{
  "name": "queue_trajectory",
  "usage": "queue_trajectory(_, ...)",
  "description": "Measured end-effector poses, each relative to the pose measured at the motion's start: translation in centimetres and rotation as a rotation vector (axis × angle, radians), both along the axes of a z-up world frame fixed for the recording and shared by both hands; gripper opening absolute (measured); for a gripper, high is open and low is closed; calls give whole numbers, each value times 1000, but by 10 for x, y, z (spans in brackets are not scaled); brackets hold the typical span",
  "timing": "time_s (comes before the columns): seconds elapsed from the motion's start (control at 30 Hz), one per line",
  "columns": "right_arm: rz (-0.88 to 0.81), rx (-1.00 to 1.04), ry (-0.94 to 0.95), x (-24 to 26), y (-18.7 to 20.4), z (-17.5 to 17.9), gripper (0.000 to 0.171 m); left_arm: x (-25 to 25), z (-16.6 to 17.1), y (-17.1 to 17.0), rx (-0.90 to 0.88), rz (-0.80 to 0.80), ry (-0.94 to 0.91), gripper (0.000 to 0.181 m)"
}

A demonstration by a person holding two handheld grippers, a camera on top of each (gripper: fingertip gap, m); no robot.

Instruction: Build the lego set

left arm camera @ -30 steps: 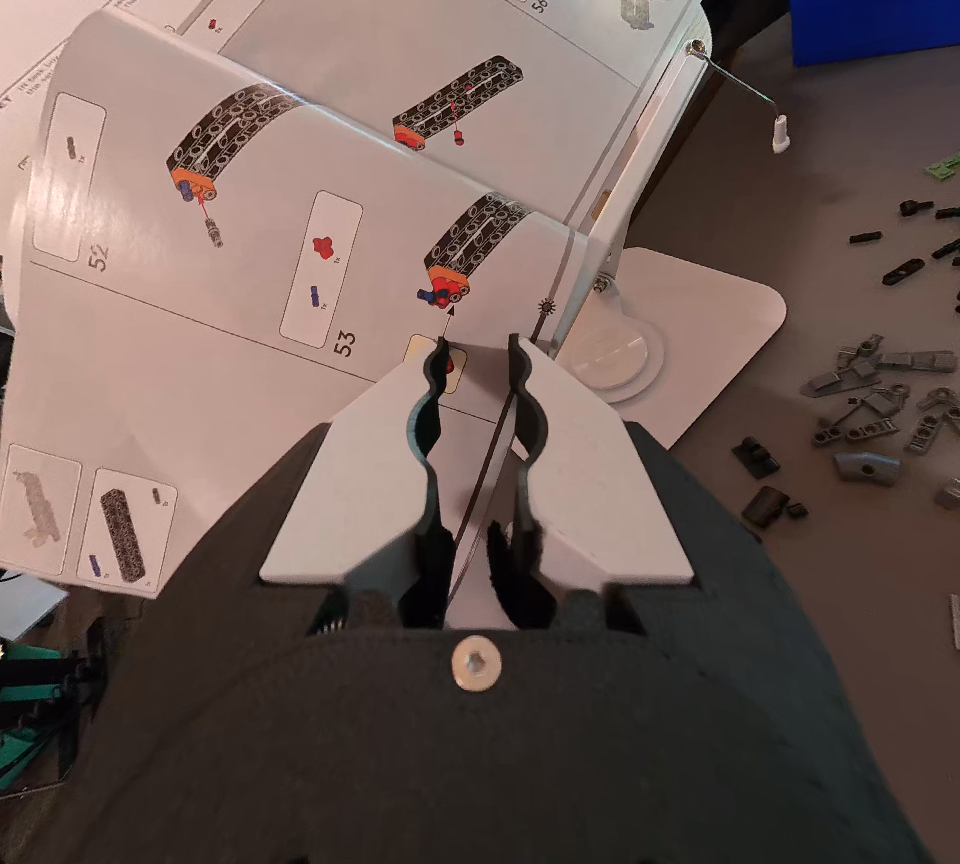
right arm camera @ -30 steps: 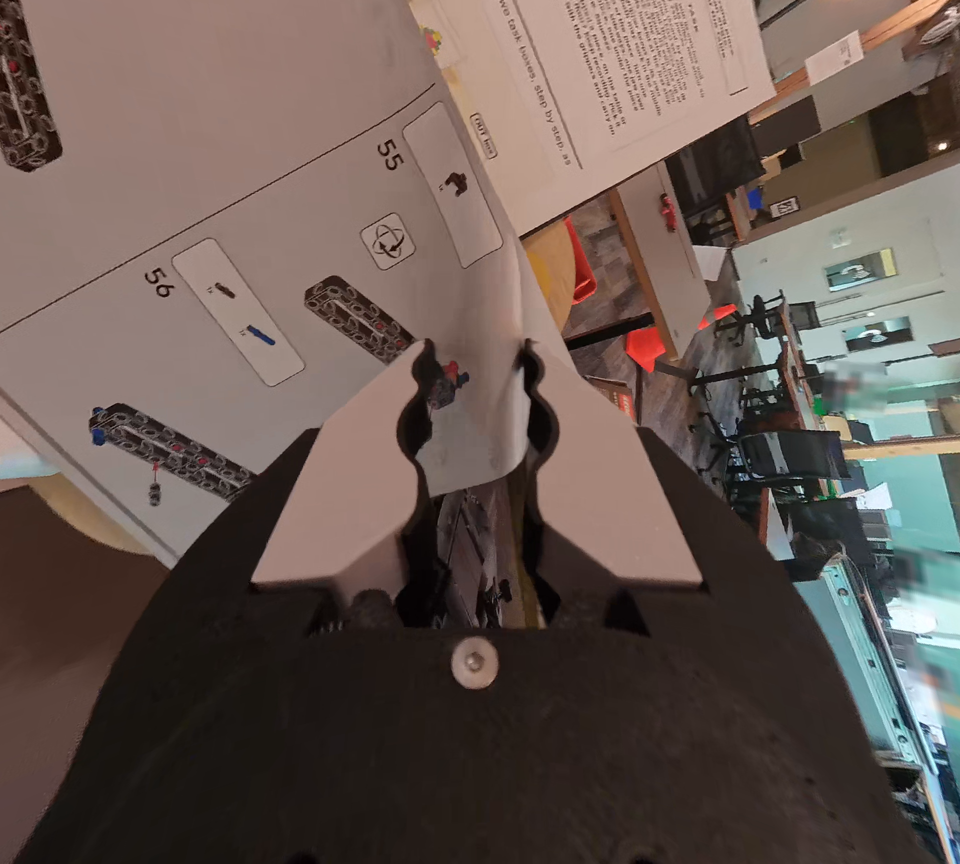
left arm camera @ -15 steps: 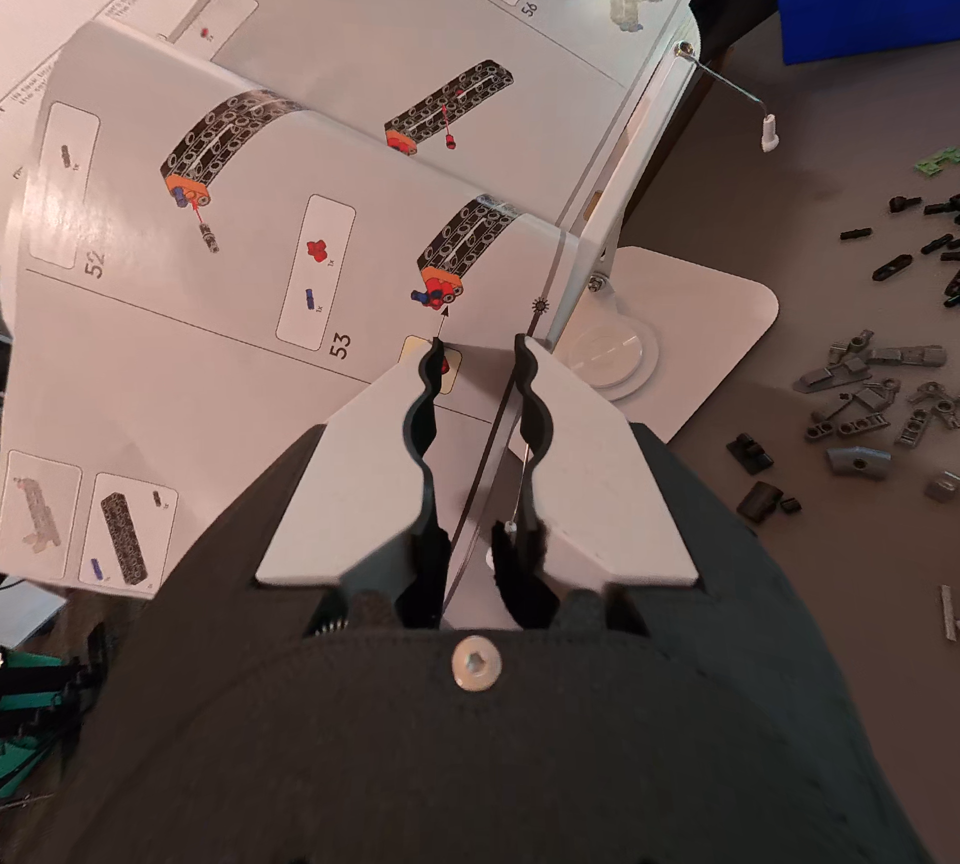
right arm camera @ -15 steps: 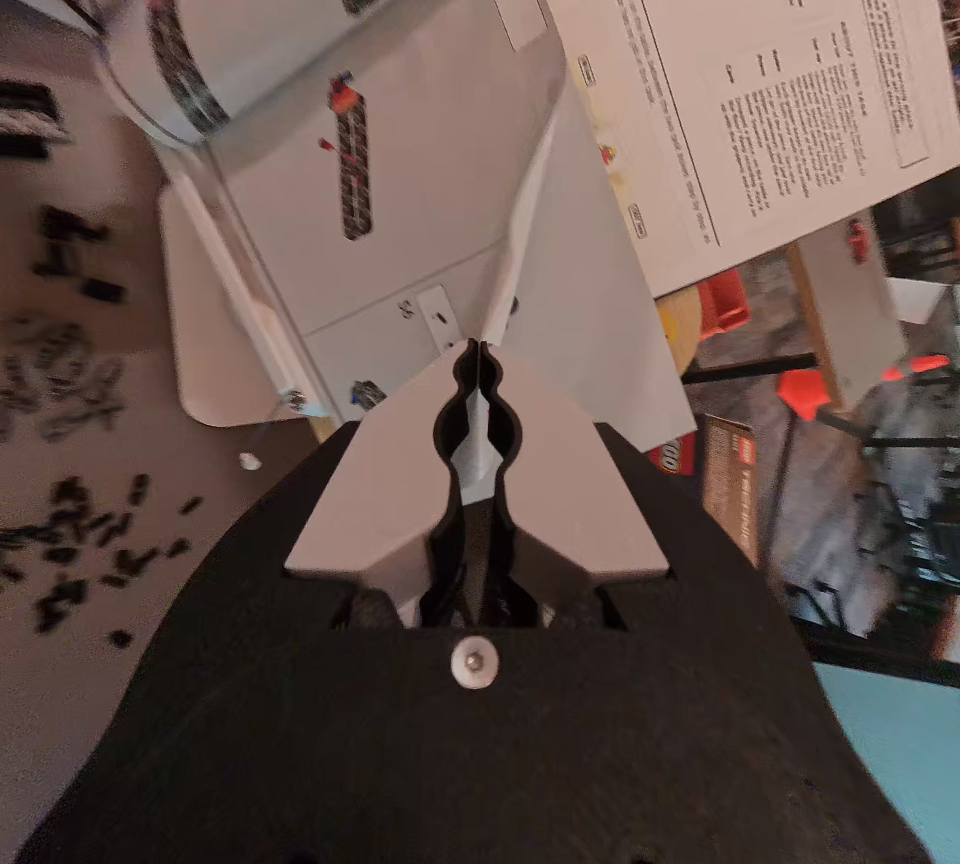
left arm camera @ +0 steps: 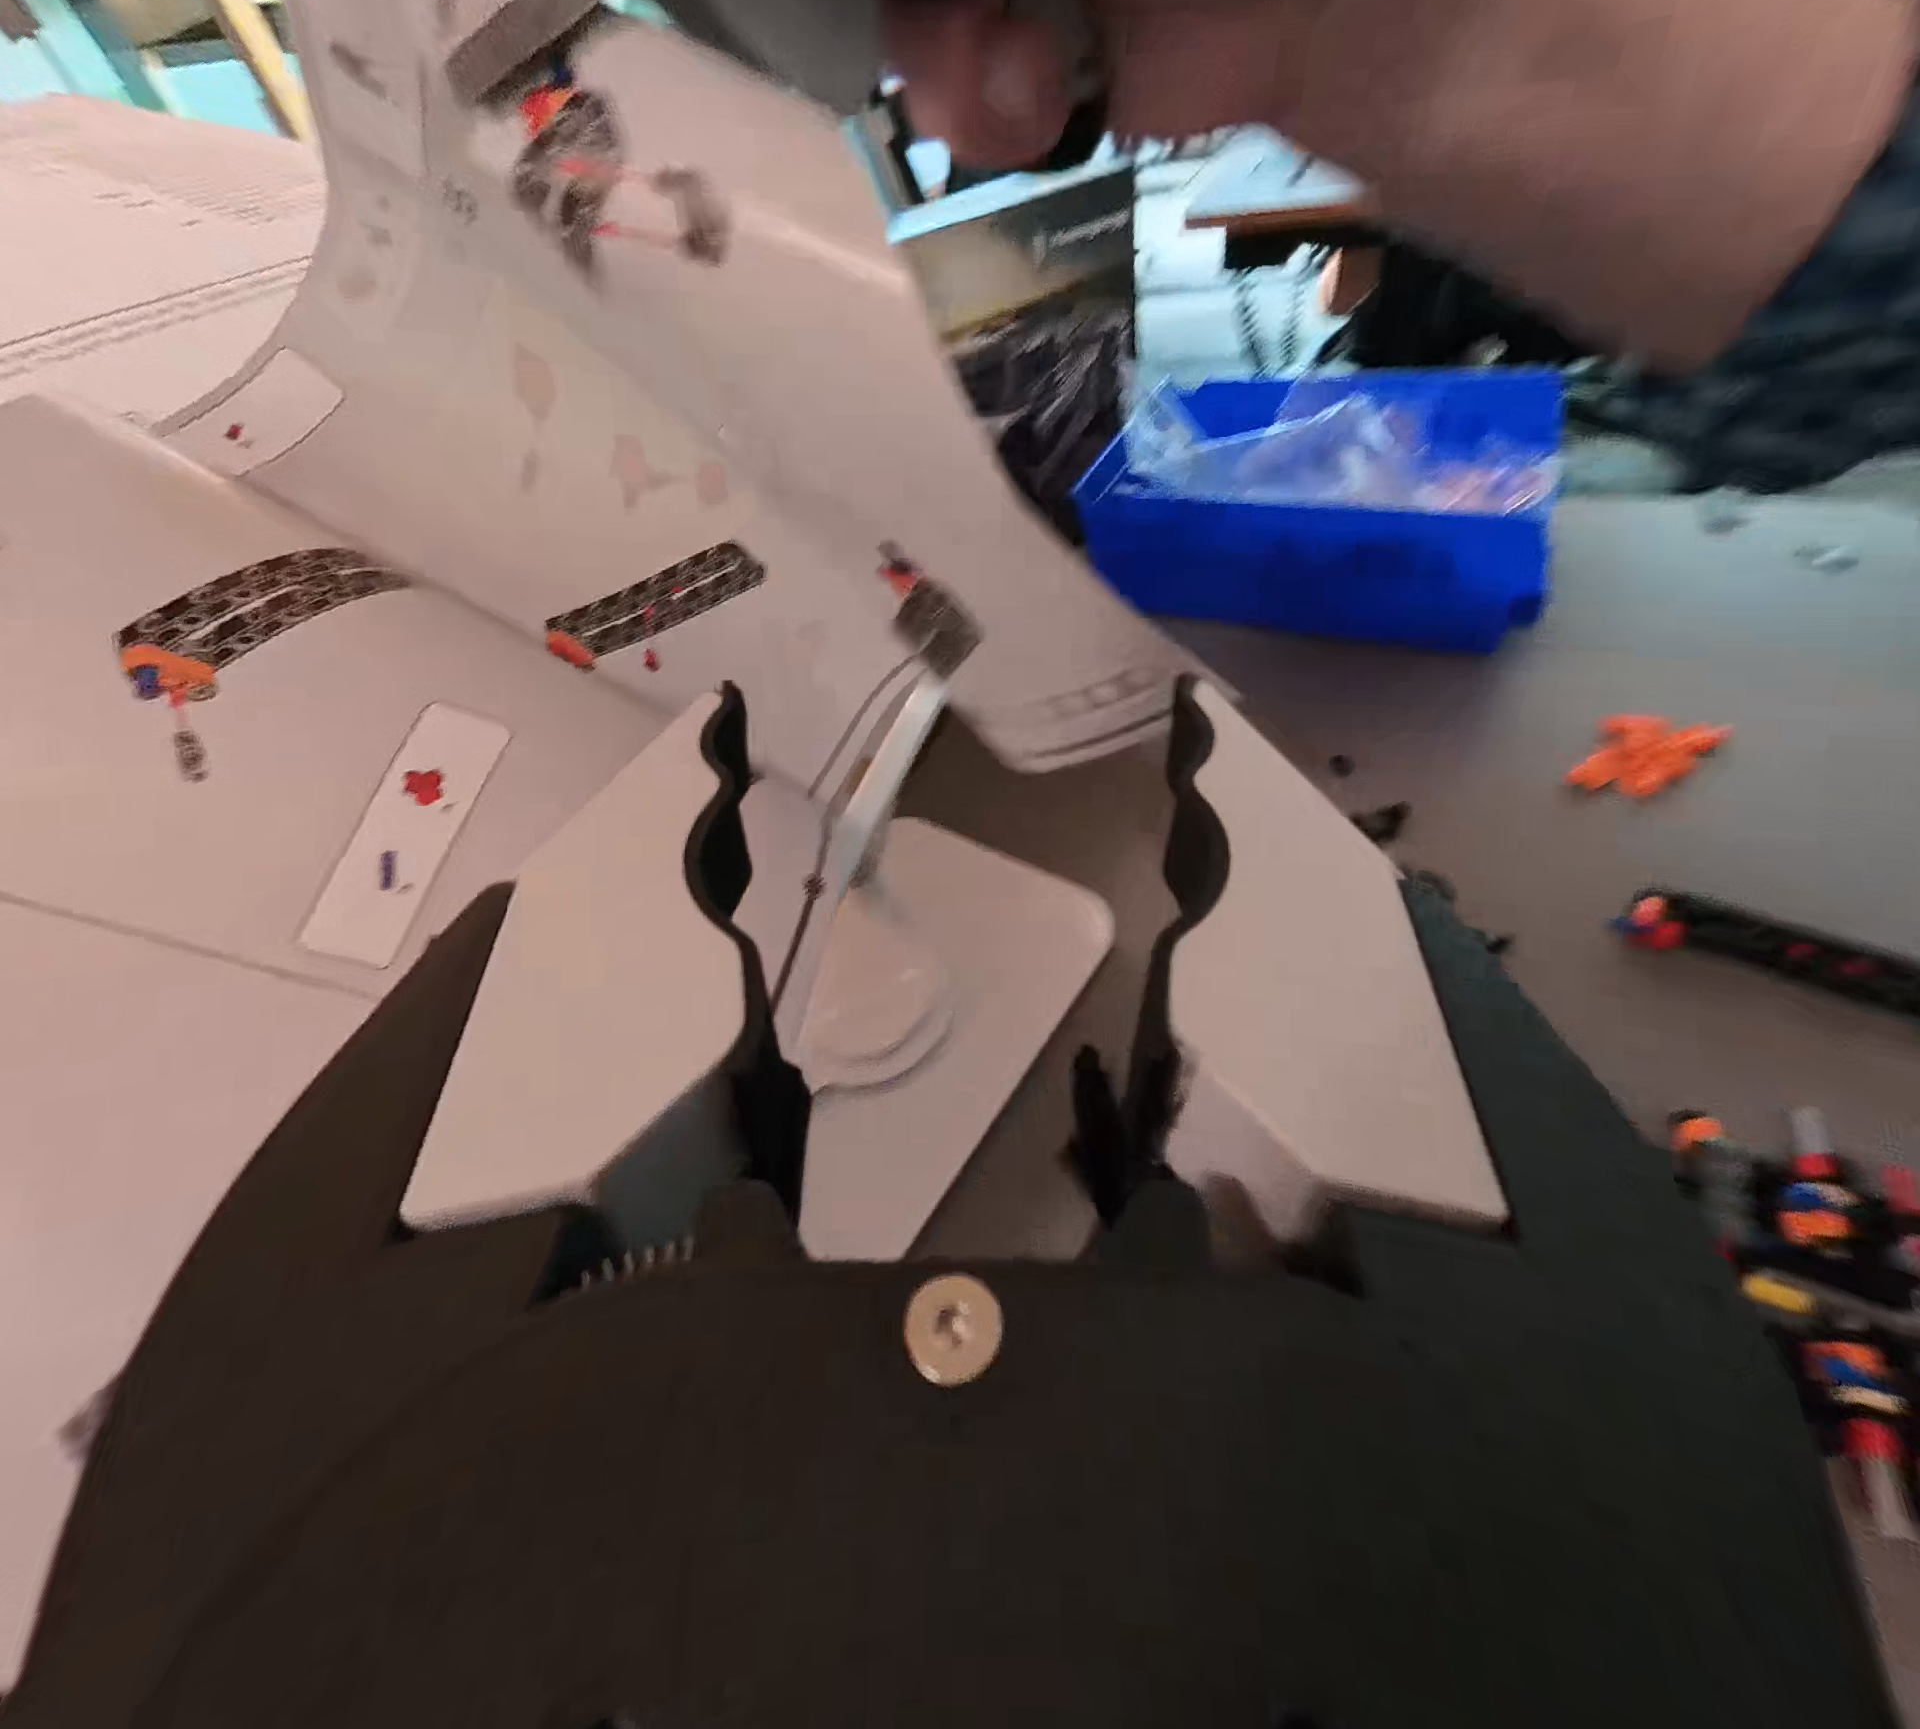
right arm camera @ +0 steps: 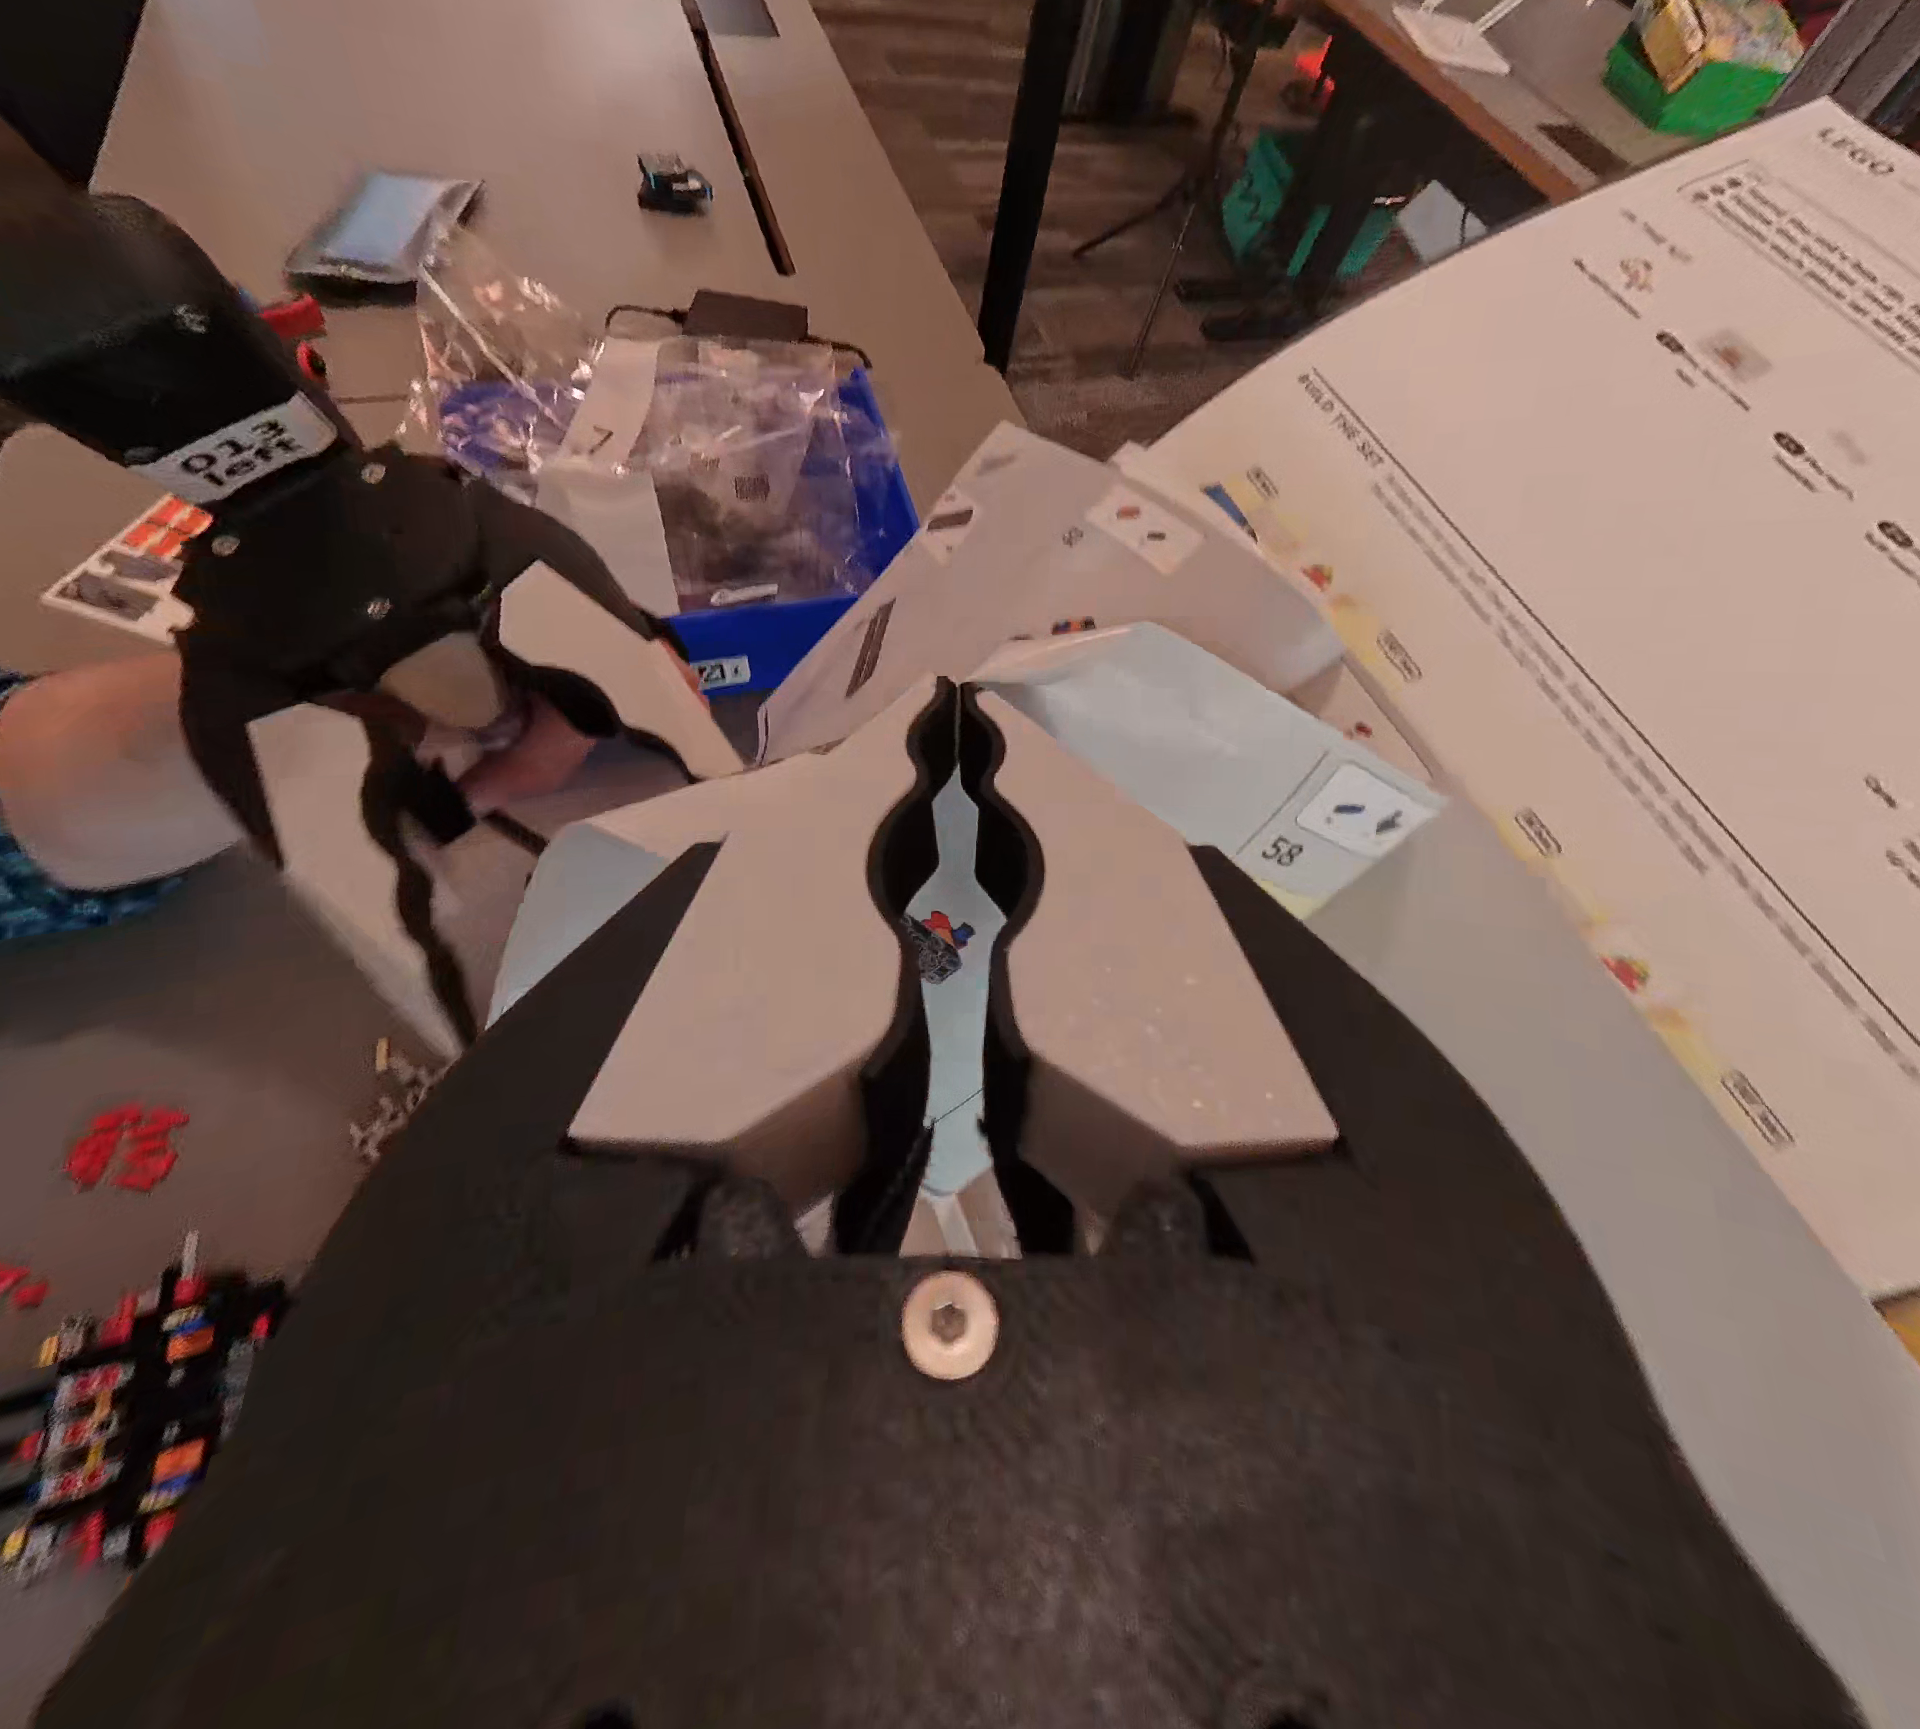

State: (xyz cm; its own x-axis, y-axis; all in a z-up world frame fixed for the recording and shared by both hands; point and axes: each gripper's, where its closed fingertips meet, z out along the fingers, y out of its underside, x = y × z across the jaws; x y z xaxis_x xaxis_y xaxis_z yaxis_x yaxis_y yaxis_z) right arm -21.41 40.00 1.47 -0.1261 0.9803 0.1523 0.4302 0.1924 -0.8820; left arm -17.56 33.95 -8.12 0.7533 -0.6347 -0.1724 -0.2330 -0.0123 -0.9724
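Turning a page of the white printed instruction booklet point(left arm camera: 582, 474) propped on its white metal stand point(left arm camera: 956, 931). Left claw point(left arm camera: 956, 744) gaping wide, holding nothing, hanging just above the stand's base. Right claw point(right arm camera: 956, 692) pinching shut on the pale glossy booklet page point(right arm camera: 1164, 723). Advising a slow, arcing lift to avoid tearing; left claw ready for pressing the turned leaf flat. Partly built black lego assembly point(right arm camera: 114, 1409) lying on the grey worktop point(left arm camera: 1662, 640), near loose pieces and a blue plastic bin point(left arm camera: 1320, 557). Office desks crowding behind.
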Motion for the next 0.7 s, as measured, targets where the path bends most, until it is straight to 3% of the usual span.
queue_trajectory(0.17, -9, -30, 66, -35, -4, 5, 0, -8, 7, 1, -38, 12, -95, 95)
queue_trajectory(0.3, -16, -66, 85, -51, -2, 4, 0, -9, 6, 5, -90, -25, -219, 90)
queue_trajectory(0.57, 2, -77, 124, -68, -1, 1, 2, -41, 6, 14, -107, -29, -437, 2)
queue_trajectory(0.6, 4, -72, 133, -68, -2, 3, 11, -47, 6, 14, -104, -17, -437, 0)
queue_trajectory(0.67, -22, -40, 154, -65, 1, 11, 46, -58, 9, 13, -83, 11, -444, 0)
queue_trajectory(0.7, -32, -13, 162, -61, 2, 14, 47, -62, 10, 12, -84, 19, -449, 0)
